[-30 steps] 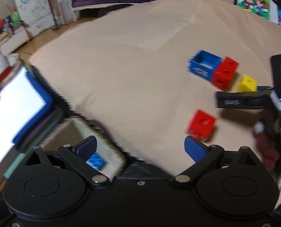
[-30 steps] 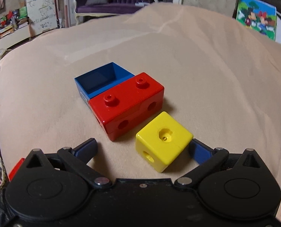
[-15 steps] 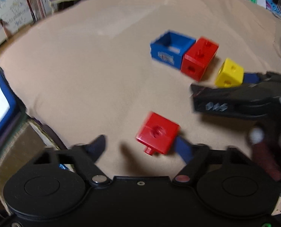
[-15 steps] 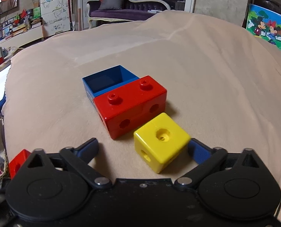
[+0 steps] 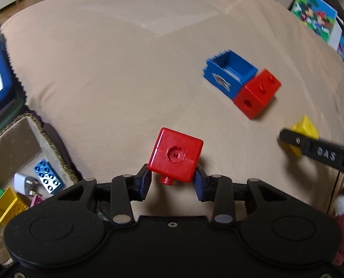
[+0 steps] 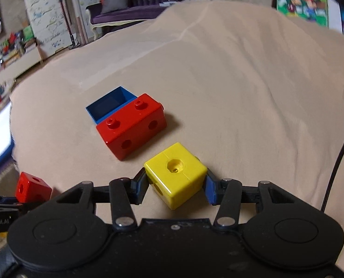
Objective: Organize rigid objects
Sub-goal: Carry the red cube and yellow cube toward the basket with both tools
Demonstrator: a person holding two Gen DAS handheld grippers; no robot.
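Blue box (image 6: 109, 103) empty, left gripper (image 5: 172, 181) clamping red cube (image 5: 175, 155), right gripper (image 6: 175, 188) closing around yellow cube (image 6: 175, 173)

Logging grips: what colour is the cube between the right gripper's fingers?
Yellow cube; right wrist view shows it best.

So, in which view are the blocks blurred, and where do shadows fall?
Left wrist view: the blue box and long red block are smeared by motion, while the red cube is sharp. Right wrist view: the blocks are crisp, the room's edges blur, and the yellow cube casts a soft shadow underneath.
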